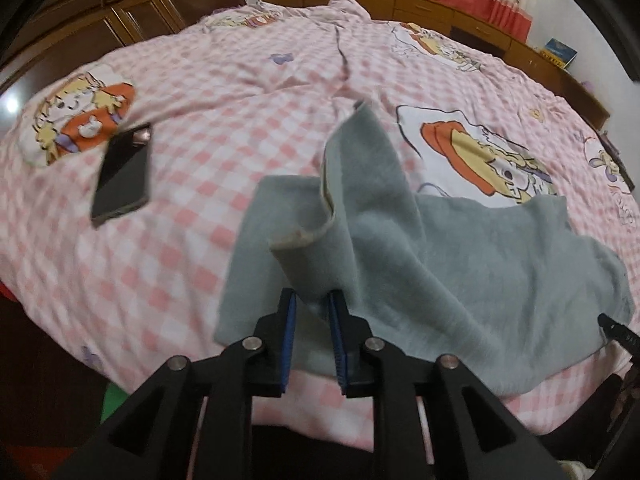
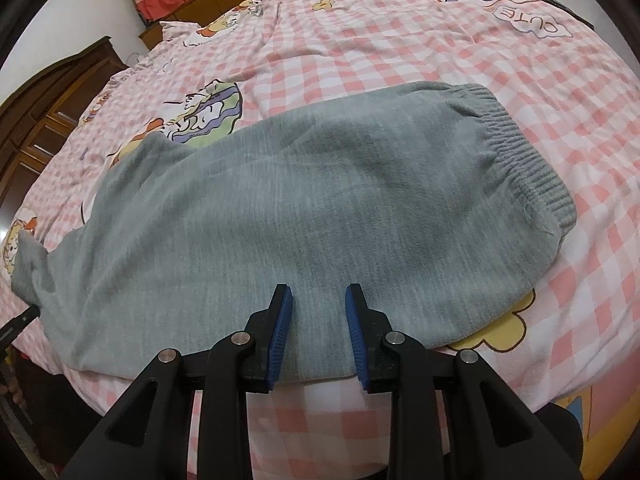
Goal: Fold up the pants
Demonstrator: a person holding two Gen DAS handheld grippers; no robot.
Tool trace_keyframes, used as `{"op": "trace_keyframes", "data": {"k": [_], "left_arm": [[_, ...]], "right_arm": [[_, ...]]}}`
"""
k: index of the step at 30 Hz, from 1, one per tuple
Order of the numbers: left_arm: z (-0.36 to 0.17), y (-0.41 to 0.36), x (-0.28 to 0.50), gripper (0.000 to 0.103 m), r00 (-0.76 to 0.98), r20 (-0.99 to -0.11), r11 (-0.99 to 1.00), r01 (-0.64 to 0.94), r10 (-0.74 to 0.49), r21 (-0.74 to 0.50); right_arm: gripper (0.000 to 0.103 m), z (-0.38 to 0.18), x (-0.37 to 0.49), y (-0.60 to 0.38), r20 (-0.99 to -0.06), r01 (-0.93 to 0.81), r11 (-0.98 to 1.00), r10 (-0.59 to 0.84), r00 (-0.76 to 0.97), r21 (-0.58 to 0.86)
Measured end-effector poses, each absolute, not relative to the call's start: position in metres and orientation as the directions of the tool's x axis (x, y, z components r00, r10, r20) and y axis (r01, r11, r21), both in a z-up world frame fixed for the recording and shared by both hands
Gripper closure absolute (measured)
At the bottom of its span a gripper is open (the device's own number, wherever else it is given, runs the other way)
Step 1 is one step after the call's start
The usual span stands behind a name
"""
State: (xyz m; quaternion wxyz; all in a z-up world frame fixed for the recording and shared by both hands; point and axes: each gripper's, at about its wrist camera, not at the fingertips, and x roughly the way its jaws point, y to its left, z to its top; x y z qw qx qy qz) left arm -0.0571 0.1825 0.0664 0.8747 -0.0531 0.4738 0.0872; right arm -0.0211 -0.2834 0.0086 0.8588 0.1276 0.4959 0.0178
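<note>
Grey knit pants (image 2: 320, 184) lie across a pink checked bed cover (image 2: 360, 32), ribbed waistband (image 2: 532, 168) to the right. In the left wrist view a leg of the pants (image 1: 360, 184) is lifted off the bed and drapes up and over the rest of the garment (image 1: 480, 272). My left gripper (image 1: 311, 296) is shut on a fold of that leg, cloth pinched between its blue pads. My right gripper (image 2: 318, 290) rests over the pants near the bed's front edge. Its pads stand apart with flat cloth showing between them.
A dark phone (image 1: 122, 174) lies on the bed cover (image 1: 224, 92) left of the pants. A wooden wardrobe (image 1: 132, 12) stands beyond the bed on the left. Low wooden cabinets (image 1: 420, 4) with curtains above run along the far side.
</note>
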Motion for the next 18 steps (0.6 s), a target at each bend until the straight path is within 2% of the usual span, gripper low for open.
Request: {"op": "trace_keyframes", "data": {"k": [6,8,11,18], "left_arm": [[0.093,0.193,-0.073,0.073,0.557,-0.820,0.980,-0.198,0.128,0.019],[0.099,0.194,-0.076,0.064,0.566,-0.816,0.984,-0.179,0.112,0.011],[0.099,0.190,-0.070,0.057,0.574,-0.815,0.991,-0.136,0.082,0.004],[0.073,0.181,-0.049,0.055,0.544,-0.836,0.997,-0.068,0.069,0.038]], "right_arm": [[0.073,0.014,-0.020,-0.281,-0.859,0.100,0.968,0.153,0.489,0.230],[0.073,0.019,-0.020,-0.281,-0.849,0.096,0.961,0.179,0.497,0.259],[0.073,0.031,-0.016,-0.275,-0.825,0.061,0.952,0.227,0.518,0.300],[0.073,0.058,0.020,-0.234,-0.803,-0.125,0.946,0.320,0.502,0.299]]}}
